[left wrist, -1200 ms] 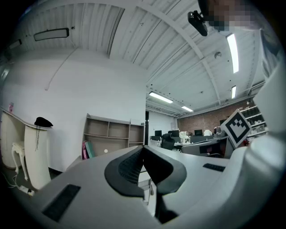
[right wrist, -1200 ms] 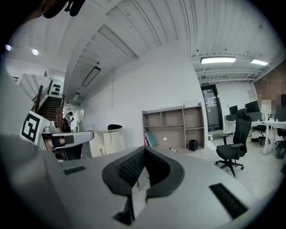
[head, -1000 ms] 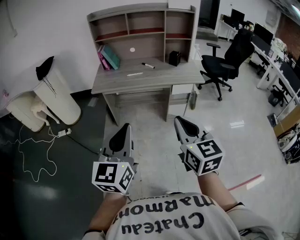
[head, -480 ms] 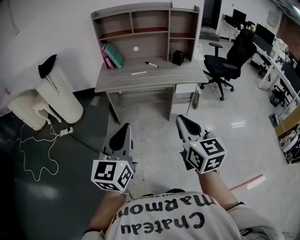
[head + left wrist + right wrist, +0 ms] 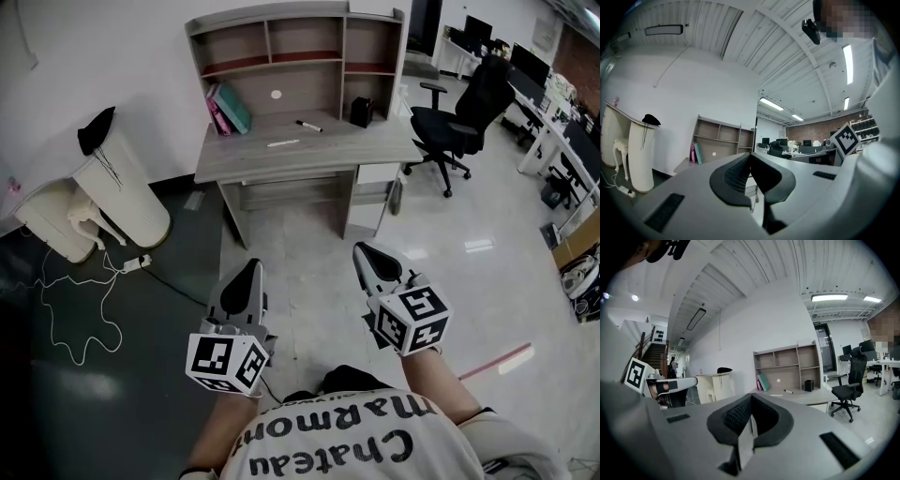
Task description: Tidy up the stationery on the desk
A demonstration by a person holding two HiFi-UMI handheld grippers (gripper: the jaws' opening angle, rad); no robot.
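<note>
Head view: left gripper (image 5: 246,274) and right gripper (image 5: 372,255) held side by side, roughly level, aimed at desk (image 5: 375,145), well apart from it. Black marker (image 5: 308,125) and white pen (image 5: 282,143) lie on the desktop.
Left gripper view: jaws together, empty.
Right gripper view: jaws together, empty.

Bright ceiling strip lights (image 5: 829,297) glare off the floor (image 5: 478,248); fisheye edges darken.
</note>
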